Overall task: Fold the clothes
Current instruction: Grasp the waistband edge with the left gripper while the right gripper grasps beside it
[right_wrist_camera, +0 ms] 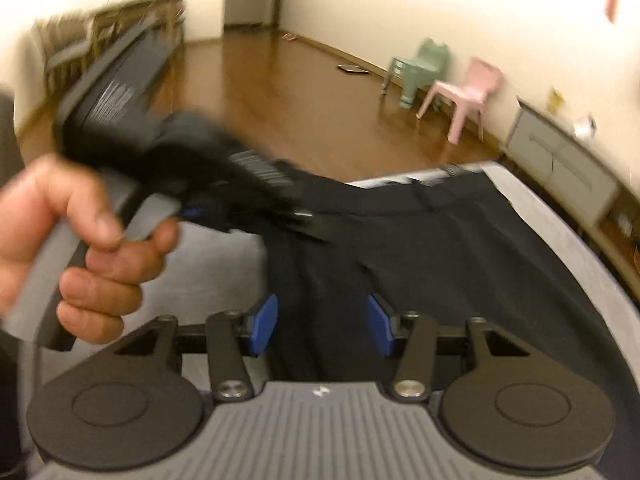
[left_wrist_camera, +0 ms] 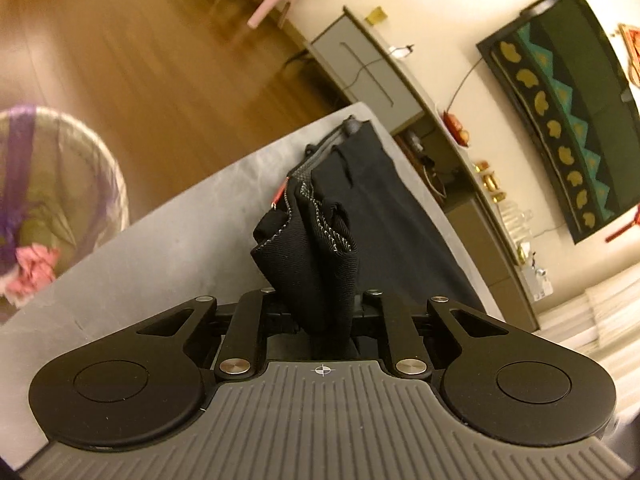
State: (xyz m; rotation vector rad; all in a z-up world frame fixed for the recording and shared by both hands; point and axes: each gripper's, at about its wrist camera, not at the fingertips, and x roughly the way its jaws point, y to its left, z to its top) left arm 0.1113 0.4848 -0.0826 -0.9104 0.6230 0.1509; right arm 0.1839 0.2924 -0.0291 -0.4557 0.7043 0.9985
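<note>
Black garment (right_wrist_camera: 460,264) spread across grey table (left_wrist_camera: 160,240), fold barely begun | left gripper (left_wrist_camera: 316,308) clamped on a bunched edge, lifted off the surface | right gripper (right_wrist_camera: 322,322) jaws apart, cloth between blue pads (right_wrist_camera: 264,322), grip uncertain | remaining: carry the edge over, flatten.

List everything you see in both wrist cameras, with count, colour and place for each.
black garment: one, black, spread on the table, one end bunched in the left gripper
table: one, grey top
basket: one, pale with purple liner, on the floor beside the table
child chairs: two, pink chair and green chair, by the wall
cabinet: one, grey, along the wall
wall hanging: one, black, teal and gold
left gripper: shut on the garment
right gripper: blue pads apart
hand: one, holding the left gripper
</note>
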